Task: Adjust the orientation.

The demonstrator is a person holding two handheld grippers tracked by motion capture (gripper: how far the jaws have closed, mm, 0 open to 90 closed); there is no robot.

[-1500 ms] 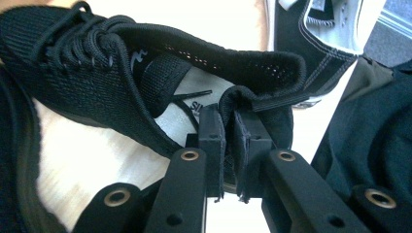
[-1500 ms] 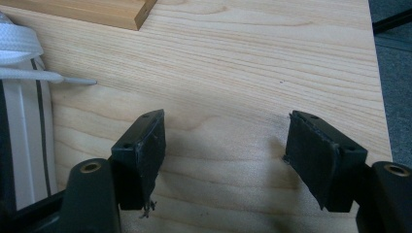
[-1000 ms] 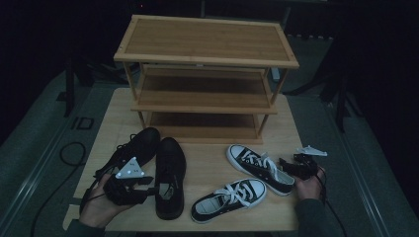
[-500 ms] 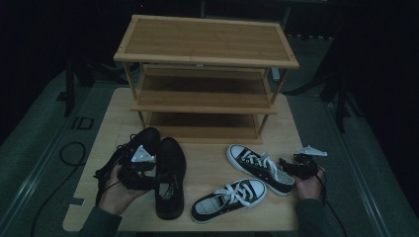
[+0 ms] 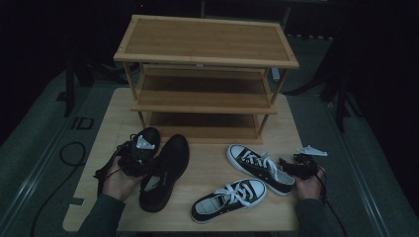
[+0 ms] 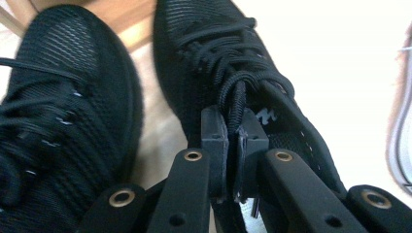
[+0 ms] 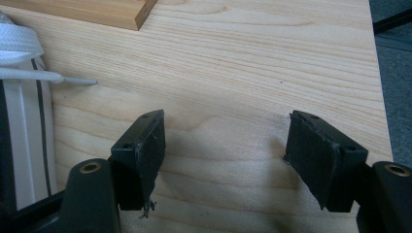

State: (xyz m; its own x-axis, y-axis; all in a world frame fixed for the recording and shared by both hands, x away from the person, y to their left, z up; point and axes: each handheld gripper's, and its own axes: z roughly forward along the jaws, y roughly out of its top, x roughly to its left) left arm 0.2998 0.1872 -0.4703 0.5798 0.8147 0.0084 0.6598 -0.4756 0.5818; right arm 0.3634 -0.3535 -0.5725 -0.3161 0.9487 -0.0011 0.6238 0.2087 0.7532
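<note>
1. Black pads of my left gripper [image 6: 232, 145] had just been closing and were pinched on the tongue and laces of the black trainer [image 6: 228, 82] lying nearer the middle of the table [image 5: 207, 163].
2. My right gripper [image 7: 223, 160] stood open over bare wood, nothing between its jaws, beside the black-and-white canvas sneaker [image 5: 259, 168].
3. Relative to the bamboo shoe rack [image 5: 205, 79], both black trainers lay in front of its left leg; the other black trainer [image 5: 131, 158] was farther left.
4. I judged the step as gripping one trainer; next it needed lifting clear and carrying to a rack shelf.
5. A small white mark showed on the tongue lining; I could not read it.
</note>
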